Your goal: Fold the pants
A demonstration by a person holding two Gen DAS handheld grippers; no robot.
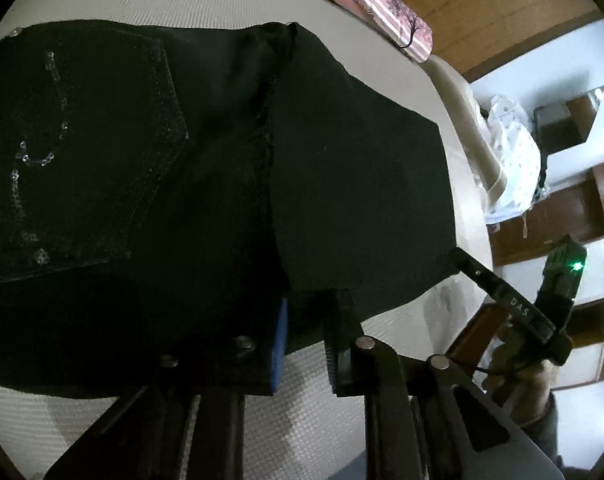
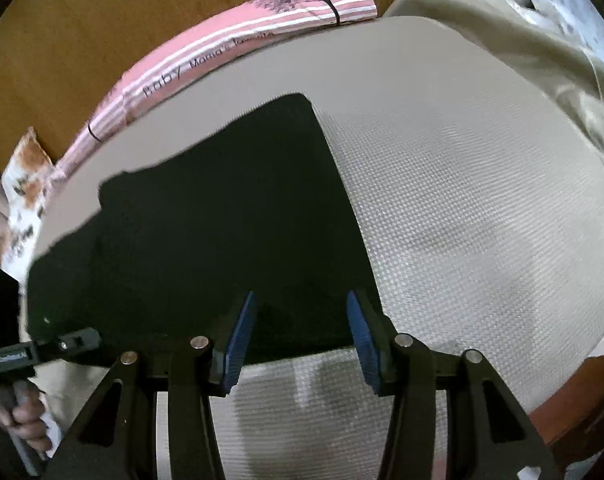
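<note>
Nearest in the left wrist view, the left gripper (image 1: 308, 344) has its fingers (image 1: 279, 344) drawn almost together on the near edge of the black pants (image 1: 182, 168), the dark cloth running down between the blue pad and the opposite finger, so it reads as a pinch on the fabric rather than on air. In the right wrist view the right gripper (image 2: 298, 340) stands with its fingers (image 2: 240, 340) apart, straddling the near hem of the same pants (image 2: 206, 232); the pads do not press the cloth. The pants lie spread flat on a pale woven mattress (image 2: 462, 208), the sequinned back pocket (image 1: 102, 140) facing up and one layer apparently already lapped over along the seam. The step in hand looks like taking both near corners for the next fold. To do it well, the right fingers should probably settle lower so both layers sit deep between the pads before closing, matching the left hold; a shallow bite risks catching only the top layer. Then lift both ends level and together, carrying the near edge toward the far edge, keeping the cloth taut between the grippers so no crease forms. Beyond the pants lies a pink striped pillow (image 2: 230, 44) against the wooden headboard (image 2: 82, 32), well clear of the fold.
</note>
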